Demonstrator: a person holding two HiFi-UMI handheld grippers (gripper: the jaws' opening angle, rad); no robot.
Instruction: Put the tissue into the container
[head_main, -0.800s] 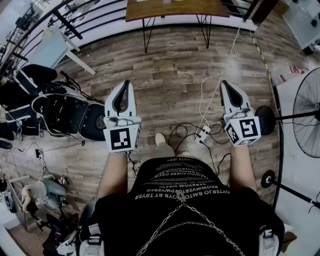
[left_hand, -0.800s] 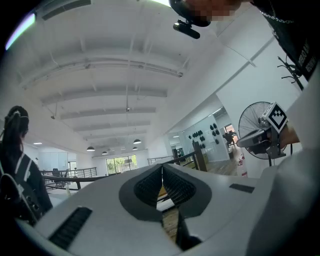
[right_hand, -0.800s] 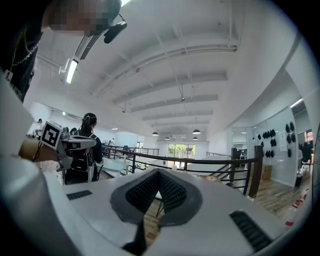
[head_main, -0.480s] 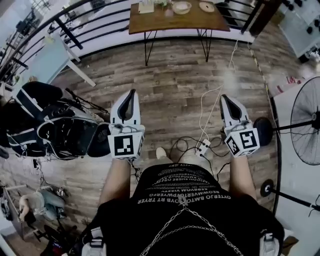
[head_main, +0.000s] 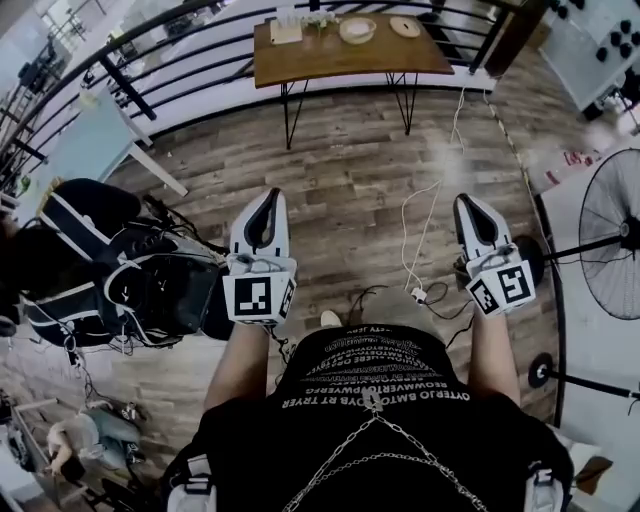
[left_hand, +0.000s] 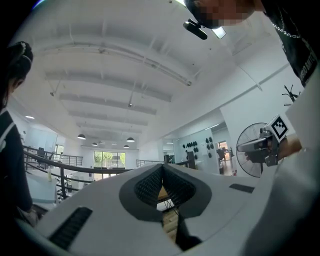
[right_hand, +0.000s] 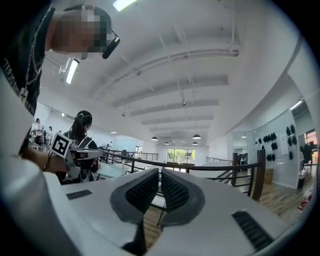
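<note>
- The person stands on a wooden floor (head_main: 350, 170), holding the left gripper (head_main: 266, 200) and the right gripper (head_main: 470, 205) level ahead of the body, well apart from each other.
- The left gripper's fingers (left_hand: 148, 187) are pressed together at the tips, with nothing between them.
- The right gripper's fingers (right_hand: 175, 192) are likewise pressed together and empty.
- Far ahead, a wooden counter (head_main: 340, 58) stands beside a black railing (head_main: 118, 72), well apart from both grippers.
- On it sit a pale boxy item (head_main: 287, 32) at the left end, then a bowl (head_main: 358, 30) and a flat plate (head_main: 405, 27); whether the pale item is the tissue is too small to tell.
- Black bags (head_main: 150, 290) lie on the floor at left, a standing fan (head_main: 612, 235) is at right, and a white cable (head_main: 425, 225) runs between the grippers.
</note>
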